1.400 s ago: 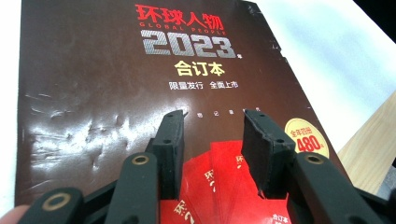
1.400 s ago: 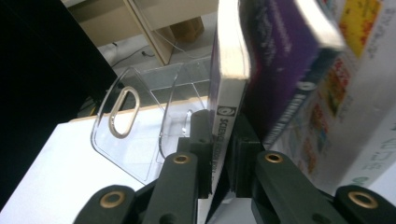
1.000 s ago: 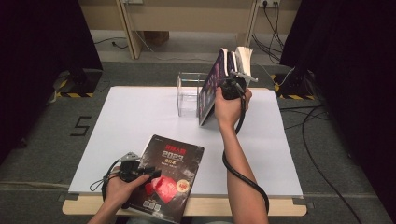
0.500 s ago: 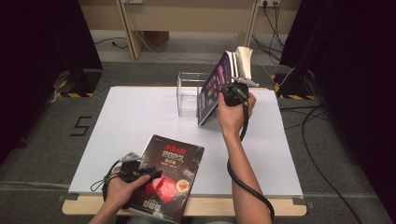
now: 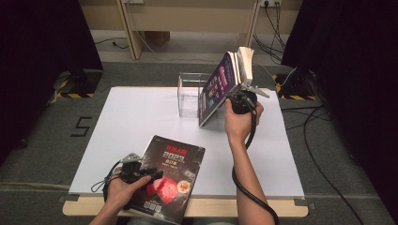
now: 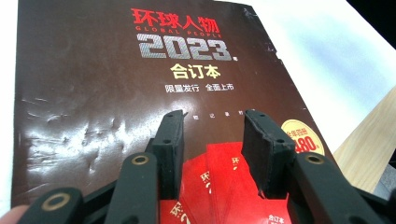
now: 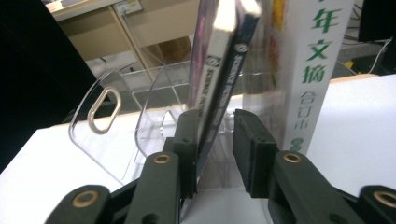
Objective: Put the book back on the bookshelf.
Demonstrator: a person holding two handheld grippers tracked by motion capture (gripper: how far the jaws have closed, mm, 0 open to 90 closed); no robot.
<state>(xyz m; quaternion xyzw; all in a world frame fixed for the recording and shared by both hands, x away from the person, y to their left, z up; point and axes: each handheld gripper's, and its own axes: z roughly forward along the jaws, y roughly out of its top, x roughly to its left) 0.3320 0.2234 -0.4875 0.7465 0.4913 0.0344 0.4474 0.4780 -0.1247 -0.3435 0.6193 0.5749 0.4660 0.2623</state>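
The magazine [image 5: 170,180] at about 7 o'clock on the table [image 5: 141,117] has a dark brown-black cover with red and silver lettering, yellow and white characters, red fanned shapes and a yellow round badge. The table's top is white with a pale wood edge. At 1 o'clock, the leaning book [image 5: 217,86] shows a purple patterned cover; the white-spined book [image 7: 314,70] carries green characters. The rack [image 5: 190,91] is clear. Both hand-held grippers [image 6: 212,140] [image 7: 215,140] are black.

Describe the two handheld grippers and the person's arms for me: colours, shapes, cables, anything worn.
Both are black: the left gripper and right gripper each have two flat rectangular ribbed pads on linked bars with brass-coloured rivets. A grey three-cornered plate tops each body in the high view. A thick black cable trails down along the right forearm; thinner black cable loops beside the left hand. Both forearms are bare, with no sleeves or gloves showing.
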